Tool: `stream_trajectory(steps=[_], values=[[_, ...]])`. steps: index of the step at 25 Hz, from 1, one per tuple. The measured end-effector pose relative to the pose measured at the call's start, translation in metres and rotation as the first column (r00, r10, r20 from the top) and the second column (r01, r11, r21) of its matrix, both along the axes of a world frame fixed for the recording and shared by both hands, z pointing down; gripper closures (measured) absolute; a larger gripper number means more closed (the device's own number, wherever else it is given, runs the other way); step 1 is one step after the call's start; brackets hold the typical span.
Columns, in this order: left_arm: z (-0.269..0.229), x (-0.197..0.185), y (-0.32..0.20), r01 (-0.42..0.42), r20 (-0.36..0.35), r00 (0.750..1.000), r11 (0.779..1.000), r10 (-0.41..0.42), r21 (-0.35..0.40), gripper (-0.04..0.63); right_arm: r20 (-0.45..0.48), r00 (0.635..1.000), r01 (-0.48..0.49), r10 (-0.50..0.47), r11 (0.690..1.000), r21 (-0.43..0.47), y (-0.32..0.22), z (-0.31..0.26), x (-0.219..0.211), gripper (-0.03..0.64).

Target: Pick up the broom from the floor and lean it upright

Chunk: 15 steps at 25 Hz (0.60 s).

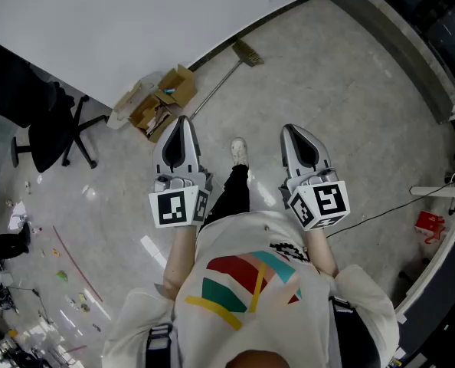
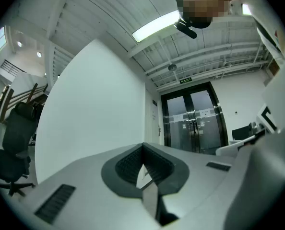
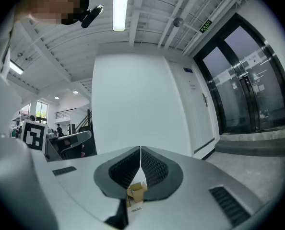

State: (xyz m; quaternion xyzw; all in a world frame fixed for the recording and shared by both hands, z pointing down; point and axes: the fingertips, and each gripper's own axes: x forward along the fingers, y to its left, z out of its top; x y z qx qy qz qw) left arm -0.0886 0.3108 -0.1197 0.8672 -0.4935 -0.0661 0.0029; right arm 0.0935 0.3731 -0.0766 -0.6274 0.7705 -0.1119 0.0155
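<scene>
The broom (image 1: pixel 226 73) lies flat on the grey floor ahead of me, its bristle head (image 1: pixel 248 54) by the foot of the white wall and its thin handle running back toward the cardboard boxes. My left gripper (image 1: pixel 183 121) and right gripper (image 1: pixel 290 129) are held side by side at waist height, well short of the broom and touching nothing. Both are shut with nothing between the jaws. In the left gripper view the left gripper (image 2: pixel 142 145) faces the wall and doors. In the right gripper view the right gripper (image 3: pixel 140 148) faces the wall. The broom shows in neither gripper view.
Open cardboard boxes (image 1: pixel 162 98) sit against the white wall (image 1: pixel 97 21) beside the broom's handle end. A black office chair (image 1: pixel 51 129) stands at the left. A raised ledge (image 1: pixel 396 29) runs along the right, with a red object (image 1: pixel 428 222) and a cable (image 1: pixel 388 209) below it. Glass doors (image 2: pixel 193 123) lie ahead.
</scene>
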Motion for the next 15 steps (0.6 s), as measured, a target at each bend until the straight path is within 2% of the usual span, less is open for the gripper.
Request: stream_trajectory(steps=[8,15], values=[[0.012,0.015,-0.167,0.026,0.016,1.000,0.999,-0.026,-0.023,0.551,0.024,0.998,0.051,-0.050,0.997,-0.065,-0.168,0.012,0.014,0.603],[-0.004,0.020,-0.310,0.043,0.007,0.999,0.999,-0.043,-0.003,0.551,-0.001,0.996,0.090,-0.091,0.994,-0.063,-0.317,0.000,0.020,0.603]])
